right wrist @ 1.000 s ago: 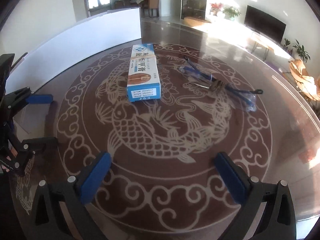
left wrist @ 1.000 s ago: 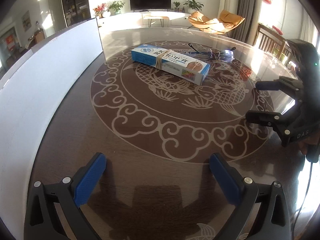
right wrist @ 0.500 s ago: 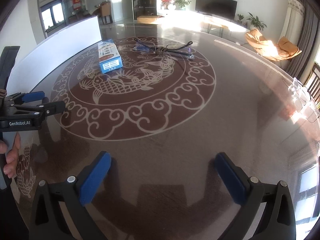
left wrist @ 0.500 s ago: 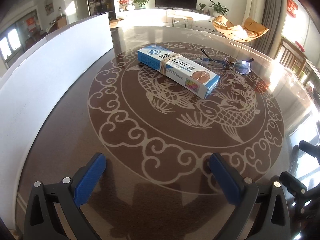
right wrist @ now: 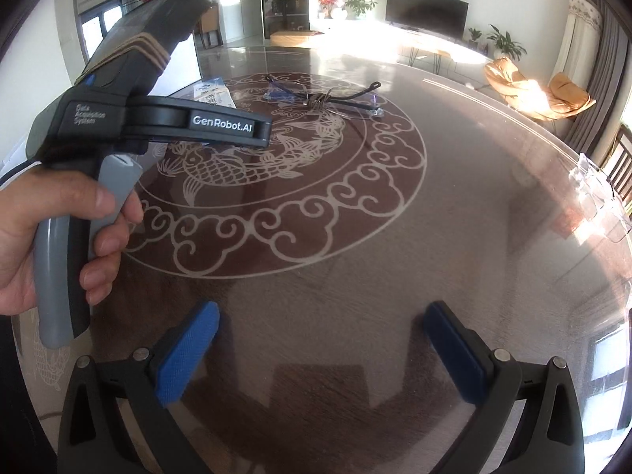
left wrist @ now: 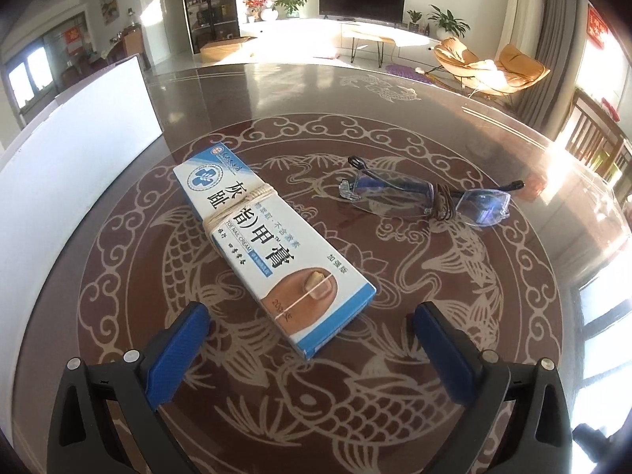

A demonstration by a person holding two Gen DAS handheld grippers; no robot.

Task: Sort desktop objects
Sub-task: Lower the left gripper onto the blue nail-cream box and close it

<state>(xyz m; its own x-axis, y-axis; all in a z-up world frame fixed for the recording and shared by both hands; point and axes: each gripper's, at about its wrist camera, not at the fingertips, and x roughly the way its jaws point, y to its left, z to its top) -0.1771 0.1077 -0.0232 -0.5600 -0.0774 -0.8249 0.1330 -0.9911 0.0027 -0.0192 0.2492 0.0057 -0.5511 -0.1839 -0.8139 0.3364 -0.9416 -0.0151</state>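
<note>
Glass-topped worktop [left wrist: 513, 118]: the left claw [left wrist: 312, 328], jaws apart, straddles the near corner of the box [left wrist: 272, 252], glasses [left wrist: 426, 197] at 1 o'clock; right claw [right wrist: 320, 331] apart over bare glass.

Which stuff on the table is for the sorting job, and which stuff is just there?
For the job:
- cream box, wrapped with string
- glasses, string tied round the middle
- left gripper, open, near the box
- right gripper, open, over bare table

Just there:
- white board standing at the table's edge
- TV, plants, orange chairs in the room behind
</note>
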